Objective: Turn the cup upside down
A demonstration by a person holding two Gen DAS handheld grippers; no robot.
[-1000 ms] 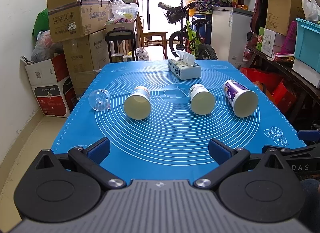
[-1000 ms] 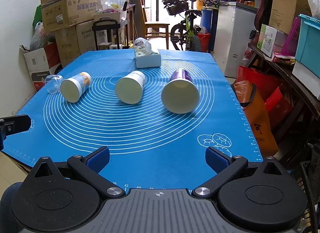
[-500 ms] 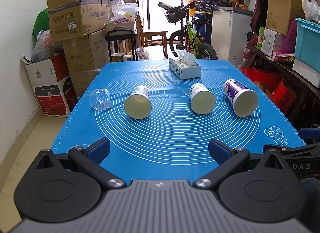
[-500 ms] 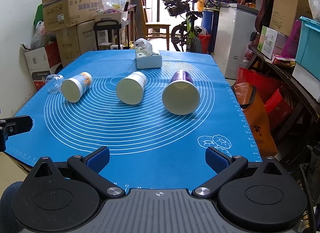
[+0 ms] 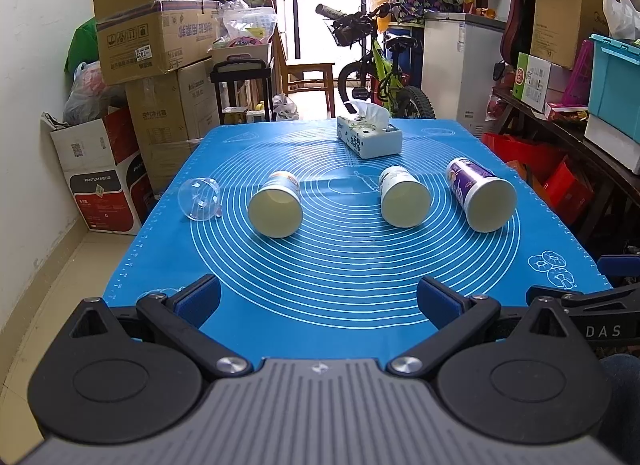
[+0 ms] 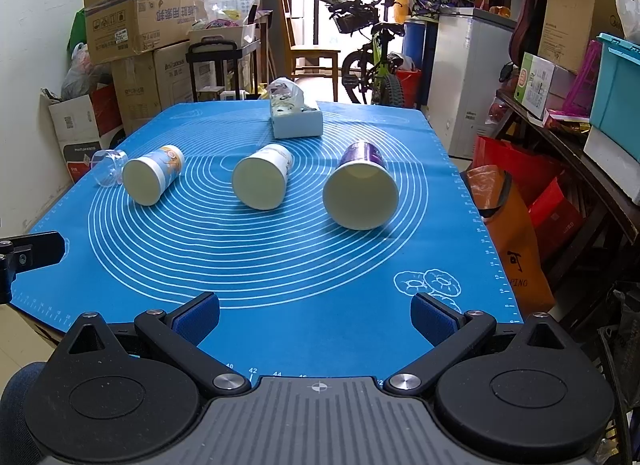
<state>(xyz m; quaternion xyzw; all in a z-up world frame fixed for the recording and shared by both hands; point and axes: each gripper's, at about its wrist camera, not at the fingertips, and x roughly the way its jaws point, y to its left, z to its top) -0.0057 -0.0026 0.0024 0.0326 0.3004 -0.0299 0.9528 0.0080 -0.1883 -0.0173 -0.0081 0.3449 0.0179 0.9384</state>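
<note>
Three paper cups lie on their sides on the blue mat [image 5: 360,265], mouths toward me: a left cup [image 5: 276,209] [image 6: 151,181], a middle cup [image 5: 404,197] [image 6: 262,182] and a purple cup [image 5: 482,195] [image 6: 361,195]. A clear plastic cup [image 5: 199,200] [image 6: 107,173] lies on its side at the mat's left edge. My left gripper [image 5: 318,301] is open and empty at the near edge. My right gripper [image 6: 316,315] is open and empty, well short of the purple cup.
A tissue box [image 5: 369,136] [image 6: 296,116] stands at the far middle of the mat. Cardboard boxes [image 5: 156,41] are stacked to the left. A bicycle [image 5: 380,69] and a freezer stand behind. Shelves with boxes [image 6: 560,77] line the right side.
The right wrist view has shifted slightly forward and the cups look a little nearer. The left gripper has barely moved. Both grippers stay open.
</note>
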